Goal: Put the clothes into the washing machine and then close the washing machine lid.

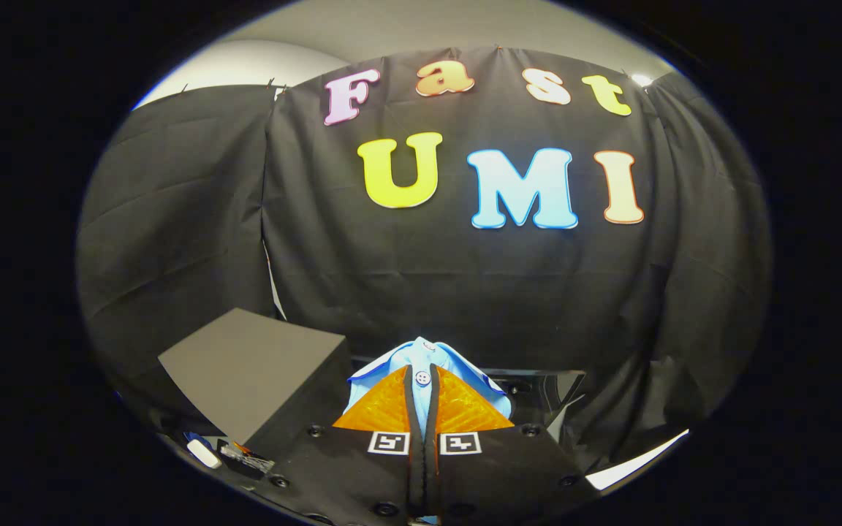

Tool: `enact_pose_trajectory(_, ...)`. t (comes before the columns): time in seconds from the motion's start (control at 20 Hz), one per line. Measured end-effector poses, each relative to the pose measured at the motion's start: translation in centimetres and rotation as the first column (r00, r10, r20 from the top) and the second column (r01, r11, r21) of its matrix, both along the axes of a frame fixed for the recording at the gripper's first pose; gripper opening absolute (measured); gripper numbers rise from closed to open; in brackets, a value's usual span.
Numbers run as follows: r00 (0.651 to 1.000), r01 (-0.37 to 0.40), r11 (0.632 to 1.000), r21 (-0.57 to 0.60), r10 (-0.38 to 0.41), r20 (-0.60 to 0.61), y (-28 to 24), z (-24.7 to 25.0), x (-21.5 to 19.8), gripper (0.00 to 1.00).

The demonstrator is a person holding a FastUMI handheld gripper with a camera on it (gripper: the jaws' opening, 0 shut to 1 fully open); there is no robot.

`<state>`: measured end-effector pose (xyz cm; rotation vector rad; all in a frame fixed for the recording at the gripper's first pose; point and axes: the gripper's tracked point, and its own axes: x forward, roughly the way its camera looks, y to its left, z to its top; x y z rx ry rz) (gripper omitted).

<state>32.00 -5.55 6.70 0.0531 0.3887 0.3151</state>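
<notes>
A light blue garment (421, 358) with a white button is pinched between my gripper's (422, 380) two fingers, which are shut on it. The cloth bulges up above the fingertips (392, 405) and hangs lifted in front of the booth's black wall. To the left of the fingers stands a dark grey box-shaped thing (256, 369) with a flat tilted top; I cannot tell whether it is the washing machine or its lid. Behind the garment a dark glossy surface (545, 387) shows to the right.
Small items, one white (203, 454), lie low beside the grey box on the left. A pale strip of floor or table edge (636, 462) shows low on the right. Black cloth walls close the space ahead and on both sides.
</notes>
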Motion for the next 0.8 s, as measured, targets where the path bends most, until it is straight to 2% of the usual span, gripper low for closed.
enact_pose_trajectory(0.25, 0.993, -0.024, 0.997, -0.078, 0.014, -0.121, 0.0, -9.7, 0.4, 0.01)
enact_pose_trajectory(0.5, 0.970, -0.054, 0.989, -0.134, 0.020, -0.242, 0.6, -19.8, 0.6, 0.01)
enact_pose_trajectory(0.65, 0.945, -0.069, 0.985, -0.159, 0.013, -0.326, 1.0, -25.1, 1.0, 0.01)
enact_pose_trajectory(0.8, 0.897, -0.064, 0.983, -0.173, -0.020, -0.442, 1.0, -30.7, -0.5, 0.01)
